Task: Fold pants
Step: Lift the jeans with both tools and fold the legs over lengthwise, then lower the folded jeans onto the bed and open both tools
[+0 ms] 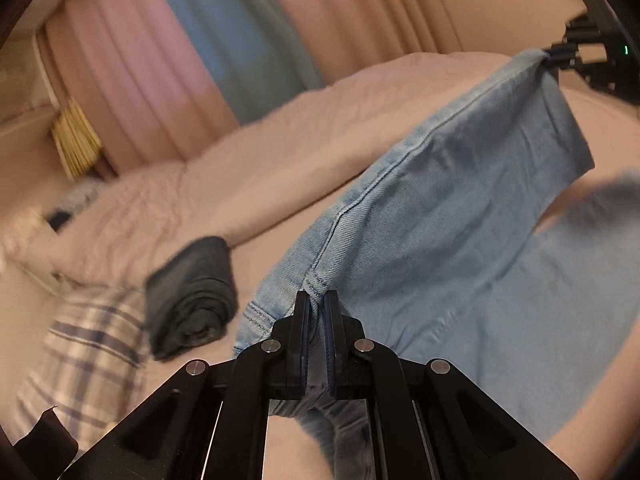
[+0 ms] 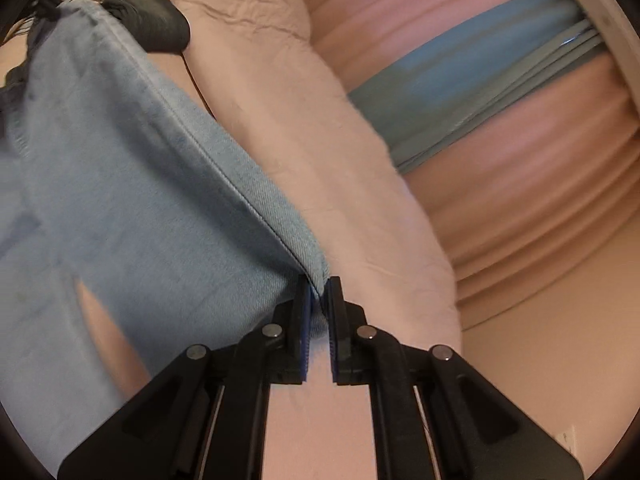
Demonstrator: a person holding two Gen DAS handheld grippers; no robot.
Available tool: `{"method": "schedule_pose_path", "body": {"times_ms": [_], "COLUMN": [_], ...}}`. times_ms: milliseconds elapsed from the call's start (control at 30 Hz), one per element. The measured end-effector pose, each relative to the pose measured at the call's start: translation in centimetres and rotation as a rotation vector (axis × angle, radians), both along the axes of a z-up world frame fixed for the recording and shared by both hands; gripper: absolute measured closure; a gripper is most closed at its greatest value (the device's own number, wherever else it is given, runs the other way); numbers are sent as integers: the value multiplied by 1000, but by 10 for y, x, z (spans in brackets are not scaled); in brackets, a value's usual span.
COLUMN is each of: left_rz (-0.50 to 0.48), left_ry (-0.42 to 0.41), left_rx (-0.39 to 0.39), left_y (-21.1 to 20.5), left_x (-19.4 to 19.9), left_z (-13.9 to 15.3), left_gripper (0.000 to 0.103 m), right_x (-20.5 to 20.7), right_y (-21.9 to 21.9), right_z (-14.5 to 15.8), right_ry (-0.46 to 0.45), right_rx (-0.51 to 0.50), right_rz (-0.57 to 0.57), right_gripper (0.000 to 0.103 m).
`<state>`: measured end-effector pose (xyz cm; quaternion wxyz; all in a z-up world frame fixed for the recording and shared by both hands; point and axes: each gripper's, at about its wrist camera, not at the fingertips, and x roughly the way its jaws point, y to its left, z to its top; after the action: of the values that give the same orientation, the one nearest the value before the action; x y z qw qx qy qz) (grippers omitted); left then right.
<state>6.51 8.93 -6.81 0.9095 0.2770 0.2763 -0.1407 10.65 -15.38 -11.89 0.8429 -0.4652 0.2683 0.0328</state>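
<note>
Pink bedding [image 1: 280, 152] and pink-and-blue curtains fill your left wrist view, where your left gripper [image 1: 318, 304] is clenched on a stitched seam of the light blue denim pants [image 1: 440, 208], lifted and stretched toward your right gripper [image 1: 560, 54]. A rolled dark garment [image 1: 192, 296] lies beside them. From the right wrist, your right gripper [image 2: 318, 290] pinches the pants' [image 2: 140, 184] edge, probably a leg hem. You're mid-fold; next, lay both ends together flat.
</note>
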Motion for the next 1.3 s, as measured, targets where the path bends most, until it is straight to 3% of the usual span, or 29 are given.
{"method": "schedule_pose_path", "body": {"times_ms": [67, 167, 233, 367, 433, 567, 700, 867, 967, 1033, 1100, 1167, 1233, 1300], "left_rz": [-17, -37, -62, -82, -99, -75, -71, -54, -43, -35, -16, 7, 10, 12], "left_ry": [-25, -18, -15, 75, 71, 85, 76, 105, 114, 127, 172, 233, 245, 223], "left_rx": [23, 40, 123, 225, 278, 212, 167, 153, 161, 153, 133, 70, -13, -78], "left_y": [0, 7, 8, 1, -3, 3, 4, 8, 5, 6, 10, 18, 25, 27], "left_x": [-24, -51, -64, -86, -95, -89, -97, -104, -103, -102, -102, -105, -115, -124], "left_z": [-13, -43, -69, -116, -129, -120, -111, -123, -132, -129, -122, -111, -95, -78], "left_gripper": [98, 98, 98, 98, 98, 98, 98, 98, 98, 97, 89, 58, 46, 40], "right_x": [-21, -76, -110, -151, -164, -171, -163, -175, -181, -183, -177, -172, -170, -171], "right_y": [-13, -15, -15, -8, -6, -3, -2, -2, 0, 2, -2, -10, -23, -47], "right_z": [5, -11, -32, -80, -101, -128, -117, -94, -118, -129, -122, -109, -91, -65], "right_ry": [-1, 29, 66, 233, 293, 364, 348, 318, 370, 350, 354, 370, 395, 414], "right_rx": [15, 5, -46, -75, -114, -158, -164, -79, -86, -86, -11, 75, 193, 406], "right_rz": [-5, 13, 41, 62, 84, 100, 91, 39, 48, 42, -1, -47, -80, -125], "right_gripper": [96, 96, 96, 96, 95, 95, 95, 95, 94, 91, 92, 83, 70, 64]}}
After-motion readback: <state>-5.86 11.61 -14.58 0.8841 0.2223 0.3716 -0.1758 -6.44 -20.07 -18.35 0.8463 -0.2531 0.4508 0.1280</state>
